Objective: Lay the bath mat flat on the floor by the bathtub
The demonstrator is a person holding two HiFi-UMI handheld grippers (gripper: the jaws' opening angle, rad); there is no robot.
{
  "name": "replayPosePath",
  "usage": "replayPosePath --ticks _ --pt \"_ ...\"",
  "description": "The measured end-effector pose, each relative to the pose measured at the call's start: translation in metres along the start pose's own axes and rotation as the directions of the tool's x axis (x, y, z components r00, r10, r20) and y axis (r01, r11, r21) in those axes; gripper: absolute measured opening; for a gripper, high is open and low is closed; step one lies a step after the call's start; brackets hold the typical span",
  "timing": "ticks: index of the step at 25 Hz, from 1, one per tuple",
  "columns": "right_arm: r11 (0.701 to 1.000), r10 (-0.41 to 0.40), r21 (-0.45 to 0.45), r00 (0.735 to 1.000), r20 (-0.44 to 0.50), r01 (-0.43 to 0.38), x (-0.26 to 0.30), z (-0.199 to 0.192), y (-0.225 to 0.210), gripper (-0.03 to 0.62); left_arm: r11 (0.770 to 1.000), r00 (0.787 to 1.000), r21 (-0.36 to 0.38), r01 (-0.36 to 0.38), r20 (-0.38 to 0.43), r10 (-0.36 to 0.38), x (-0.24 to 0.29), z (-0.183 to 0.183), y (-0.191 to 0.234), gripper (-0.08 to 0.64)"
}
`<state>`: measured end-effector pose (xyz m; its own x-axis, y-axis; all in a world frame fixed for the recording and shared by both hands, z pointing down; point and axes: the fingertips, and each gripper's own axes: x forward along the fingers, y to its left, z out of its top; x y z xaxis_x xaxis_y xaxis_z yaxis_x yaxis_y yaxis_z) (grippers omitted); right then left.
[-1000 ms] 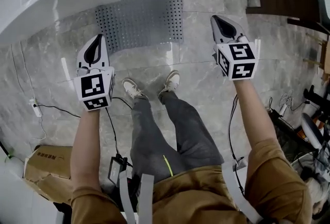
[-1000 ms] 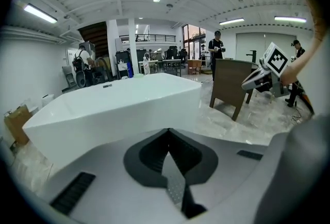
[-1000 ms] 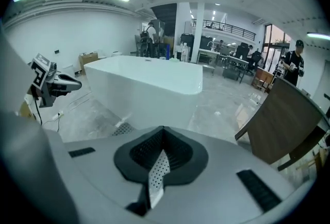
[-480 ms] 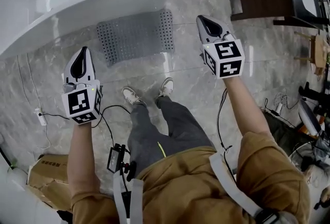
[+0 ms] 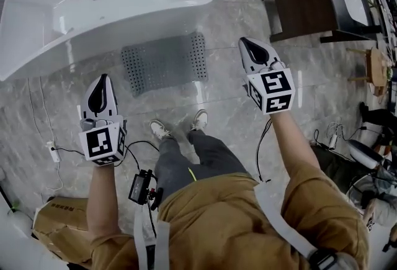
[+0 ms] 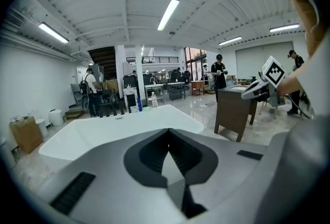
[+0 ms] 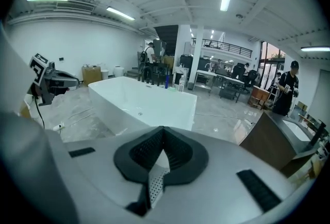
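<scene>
The grey perforated bath mat [image 5: 164, 63] lies spread flat on the marble floor, its long side along the white bathtub [image 5: 93, 8]. Both grippers are held high above the floor, apart from the mat. My left gripper [image 5: 102, 79] hangs at the mat's left, shut with nothing in it. My right gripper [image 5: 244, 41] hangs at the mat's right, also shut and empty. In the left gripper view the jaws [image 6: 168, 131] meet in front of the bathtub [image 6: 118, 130]. In the right gripper view the shut jaws [image 7: 163, 129] show a strip of the mat [image 7: 153, 187] below them.
A dark wooden stand [image 5: 316, 2] is at the right of the tub. The person's feet [image 5: 160, 130] are just in front of the mat. A power strip [image 5: 53, 152] with cables and a cardboard box [image 5: 56, 225] lie at the left. People and desks are far behind.
Both grippers have risen away from the floor with jaws staying shut, and the head view has pulled back. The mat has stayed flat by the tub.
</scene>
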<state>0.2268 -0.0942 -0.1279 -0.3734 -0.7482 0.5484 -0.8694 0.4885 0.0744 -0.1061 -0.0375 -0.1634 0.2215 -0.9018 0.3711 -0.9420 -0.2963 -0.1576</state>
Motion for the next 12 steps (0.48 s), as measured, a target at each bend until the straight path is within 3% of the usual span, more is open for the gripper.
replayPosePath --ticks 12 --pt "0.996 -0.075 0.06 0.989 0.13 0.068 -0.077 0.068 -0.021 0.005 0.997 0.983 0.04 -0.062 0.178 0.053 -0.063 0.107 0.027 0.005"
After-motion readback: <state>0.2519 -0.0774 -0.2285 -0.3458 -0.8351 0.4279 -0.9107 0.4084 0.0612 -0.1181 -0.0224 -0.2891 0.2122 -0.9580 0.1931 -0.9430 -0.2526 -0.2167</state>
